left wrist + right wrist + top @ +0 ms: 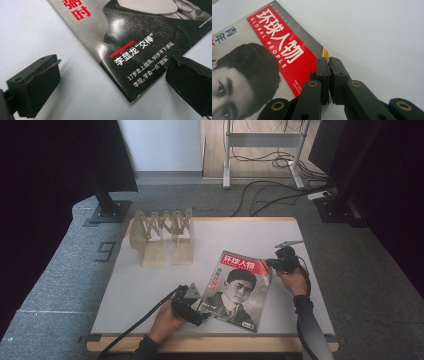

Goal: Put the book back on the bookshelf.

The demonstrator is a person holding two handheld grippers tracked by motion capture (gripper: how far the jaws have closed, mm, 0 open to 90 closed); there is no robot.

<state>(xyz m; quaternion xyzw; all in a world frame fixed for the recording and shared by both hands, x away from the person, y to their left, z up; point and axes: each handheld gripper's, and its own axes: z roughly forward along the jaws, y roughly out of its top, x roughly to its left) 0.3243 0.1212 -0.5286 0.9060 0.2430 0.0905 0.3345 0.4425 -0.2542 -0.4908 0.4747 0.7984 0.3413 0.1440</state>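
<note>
A magazine with a red title band and a black-and-white portrait lies tilted on the white table. My left gripper sits at the magazine's near left corner. In the left gripper view its jaws stand wide open on either side of that corner, not touching it. My right gripper is at the magazine's far right corner. In the right gripper view its jaws are pressed together on the edge of the magazine beside the red band, with the page edges showing below them.
A folding wooden rack stands at the back left of the table. A black stand base and cables lie on the floor beyond. The table's wooden front edge runs just below the magazine.
</note>
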